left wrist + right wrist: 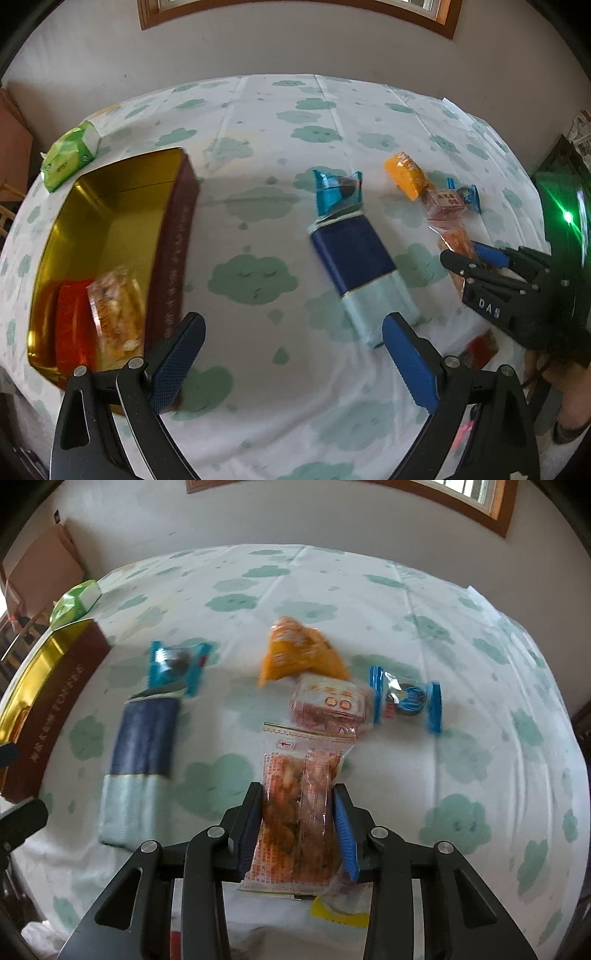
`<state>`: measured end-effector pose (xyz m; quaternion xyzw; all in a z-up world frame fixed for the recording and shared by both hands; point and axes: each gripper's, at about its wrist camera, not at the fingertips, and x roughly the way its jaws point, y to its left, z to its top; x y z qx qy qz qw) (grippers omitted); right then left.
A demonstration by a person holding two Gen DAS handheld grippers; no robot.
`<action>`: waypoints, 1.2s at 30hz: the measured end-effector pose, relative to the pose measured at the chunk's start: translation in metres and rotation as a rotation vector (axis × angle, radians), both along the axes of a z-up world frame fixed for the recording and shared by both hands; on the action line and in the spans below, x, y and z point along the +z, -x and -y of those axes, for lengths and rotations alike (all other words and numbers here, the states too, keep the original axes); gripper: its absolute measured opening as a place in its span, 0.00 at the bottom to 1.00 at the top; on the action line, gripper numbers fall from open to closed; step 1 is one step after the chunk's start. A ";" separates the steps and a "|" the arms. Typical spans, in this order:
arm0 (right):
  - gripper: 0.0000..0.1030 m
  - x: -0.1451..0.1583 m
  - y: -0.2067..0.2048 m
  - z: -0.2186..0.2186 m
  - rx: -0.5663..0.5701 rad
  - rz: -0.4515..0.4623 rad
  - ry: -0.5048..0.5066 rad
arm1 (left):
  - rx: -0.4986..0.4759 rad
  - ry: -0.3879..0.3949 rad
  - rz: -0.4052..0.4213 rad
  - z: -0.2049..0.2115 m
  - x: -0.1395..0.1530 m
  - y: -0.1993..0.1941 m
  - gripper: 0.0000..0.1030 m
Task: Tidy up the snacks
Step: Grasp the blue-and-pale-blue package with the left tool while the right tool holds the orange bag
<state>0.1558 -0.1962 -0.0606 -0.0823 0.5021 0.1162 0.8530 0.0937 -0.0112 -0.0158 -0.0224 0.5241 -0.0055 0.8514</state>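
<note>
My right gripper (pixel 297 788) is shut on a clear packet of orange-brown snacks (pixel 299 812), its blue pads pressing both long sides. In the left wrist view the right gripper (pixel 458 258) reaches in from the right over that packet (pixel 456 238). My left gripper (pixel 291 325) is open and holds nothing, low over the cloth between the tin (pixel 110 206) and a long dark-blue and pale-blue pack (pixel 362 273). The gold-lined tin with brown sides holds a red packet (pixel 72 325) and a clear snack packet (pixel 118 306).
On the cloud-print cloth lie a blue-wrapped candy (pixel 177 664), an orange packet (pixel 299 650), a pink printed packet (pixel 328 705) and a second blue-wrapped candy (pixel 406 699). A green pack (pixel 70 155) sits behind the tin. The wall runs along the table's far edge.
</note>
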 end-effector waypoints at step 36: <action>0.38 -0.001 0.008 0.016 -0.004 0.019 -0.046 | -0.027 -0.050 -0.076 0.040 -0.046 -0.040 0.46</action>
